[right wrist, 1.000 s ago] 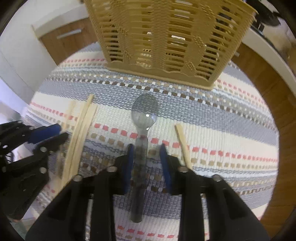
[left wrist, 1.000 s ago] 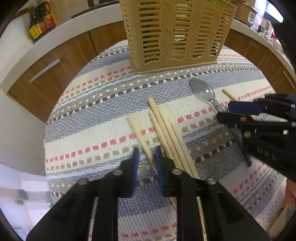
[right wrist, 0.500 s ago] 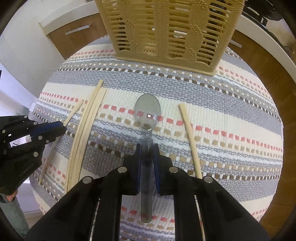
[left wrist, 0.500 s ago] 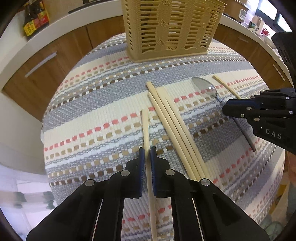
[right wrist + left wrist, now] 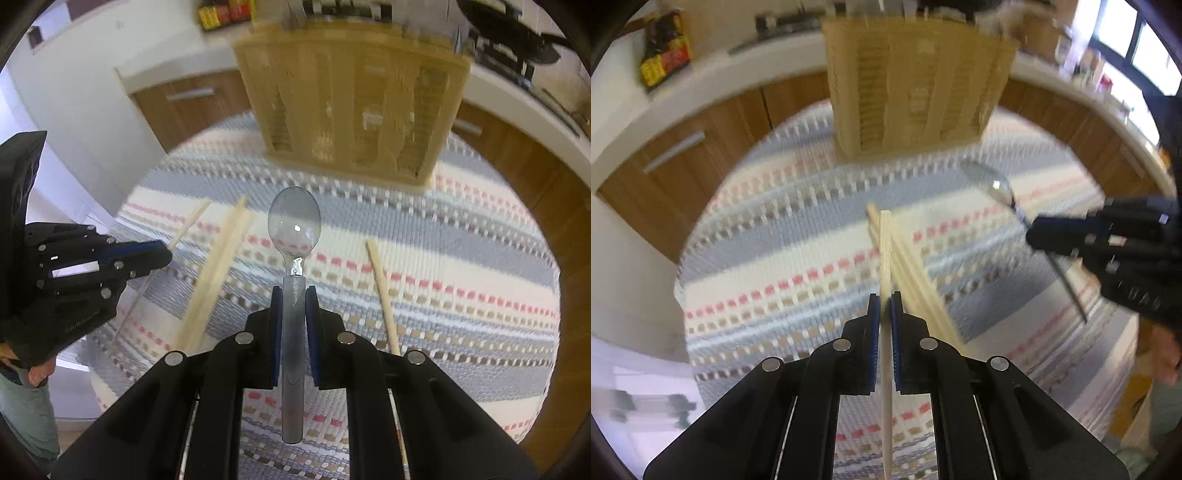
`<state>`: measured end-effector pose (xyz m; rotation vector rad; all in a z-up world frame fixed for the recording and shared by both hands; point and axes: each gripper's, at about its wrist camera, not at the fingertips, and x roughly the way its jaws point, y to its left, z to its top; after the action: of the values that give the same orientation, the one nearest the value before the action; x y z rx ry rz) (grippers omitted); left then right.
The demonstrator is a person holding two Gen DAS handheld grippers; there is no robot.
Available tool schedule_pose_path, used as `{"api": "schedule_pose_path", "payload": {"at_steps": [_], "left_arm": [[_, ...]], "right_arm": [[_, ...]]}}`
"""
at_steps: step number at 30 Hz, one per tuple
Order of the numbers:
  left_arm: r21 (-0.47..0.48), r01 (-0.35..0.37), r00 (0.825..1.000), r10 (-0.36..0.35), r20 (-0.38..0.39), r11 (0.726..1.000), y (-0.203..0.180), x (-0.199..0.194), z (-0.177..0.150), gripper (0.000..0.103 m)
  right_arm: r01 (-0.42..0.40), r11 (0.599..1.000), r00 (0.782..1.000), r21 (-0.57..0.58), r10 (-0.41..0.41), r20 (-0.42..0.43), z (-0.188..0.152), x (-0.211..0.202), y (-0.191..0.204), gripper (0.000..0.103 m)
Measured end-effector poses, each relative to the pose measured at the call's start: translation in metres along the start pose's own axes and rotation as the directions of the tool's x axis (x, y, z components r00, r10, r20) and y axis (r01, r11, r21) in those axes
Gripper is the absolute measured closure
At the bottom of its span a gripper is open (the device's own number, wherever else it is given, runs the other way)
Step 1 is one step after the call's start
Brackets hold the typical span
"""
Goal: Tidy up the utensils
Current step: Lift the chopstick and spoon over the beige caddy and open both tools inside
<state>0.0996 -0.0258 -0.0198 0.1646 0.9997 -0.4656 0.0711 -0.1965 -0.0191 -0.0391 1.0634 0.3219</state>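
While left fingers (image 5: 885, 314) clamp chopstick (image 5: 885, 254) | right fingers (image 5: 294, 295) clamp spoon (image 5: 294, 225) handle

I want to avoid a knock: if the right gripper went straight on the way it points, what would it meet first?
Probably the striped mat just short of the basket; the right gripper points steeply down, and its spoon would arrive first. Depth is unclear.

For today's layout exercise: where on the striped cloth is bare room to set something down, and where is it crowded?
Bare: the striped cloth left of the held chopstick, and the strip between spoon and basket. Crowded: the chopstick bundle and around the lone chopstick.
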Motion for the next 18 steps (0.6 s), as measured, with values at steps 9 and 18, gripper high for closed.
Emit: {"api": "schedule_pose_path", "payload": {"at_steps": [9, 18], "left_arm": [[-0.027, 0.077, 0.944, -0.065, 0.324, 0.997, -0.003, -0.088, 0.039, 0.099], [-0.022, 0.136, 0.825, -0.101, 0.556, 0.991, -0.011, -0.142, 0.089, 0.099]], "right_arm": [[-0.029, 0.999, 0.980, -0.021, 0.033, 0.198, 0.027, -0.066, 0.005, 0.093], [-0.038, 0.999, 0.910, 0.002, 0.033, 0.414, 0.066, -0.123, -0.011, 0.093]]}}
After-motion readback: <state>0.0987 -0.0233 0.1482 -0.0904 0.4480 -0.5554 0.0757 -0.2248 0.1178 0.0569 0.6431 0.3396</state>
